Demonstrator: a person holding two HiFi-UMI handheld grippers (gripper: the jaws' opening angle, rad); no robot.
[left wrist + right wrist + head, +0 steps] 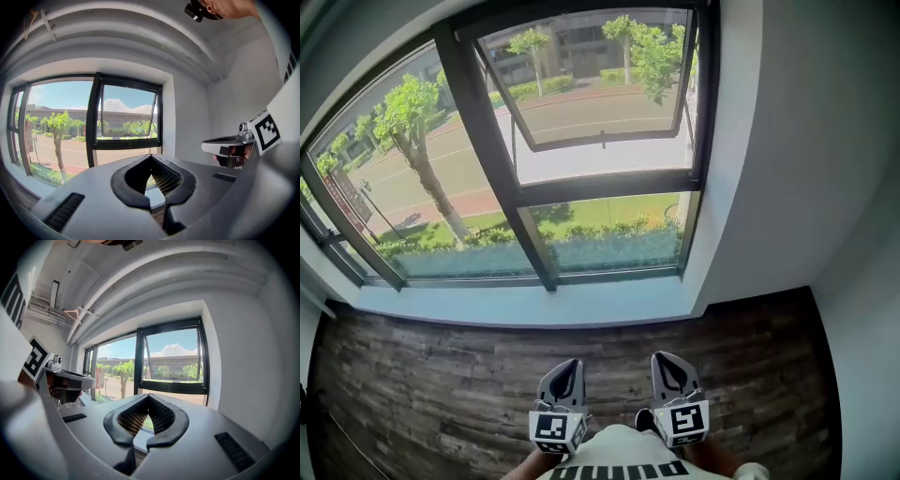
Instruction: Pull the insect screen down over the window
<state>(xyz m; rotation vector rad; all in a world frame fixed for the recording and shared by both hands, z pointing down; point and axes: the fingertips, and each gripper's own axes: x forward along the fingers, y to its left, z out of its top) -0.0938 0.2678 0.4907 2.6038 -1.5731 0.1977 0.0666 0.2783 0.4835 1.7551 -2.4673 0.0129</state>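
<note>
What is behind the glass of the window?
Behind the window a tree, a road, a hedge and a building show. No insect screen is drawn over the glass. The dark frame hides narrow strips of the street.

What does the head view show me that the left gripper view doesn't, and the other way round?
Head view only: the marker cube on the left gripper and the broad plank floor below the sill. Left gripper view only: the ceiling, the sky, and its own jaws shut on nothing. Both: the window with its sash swung open, the tree outside, and the right gripper.
</note>
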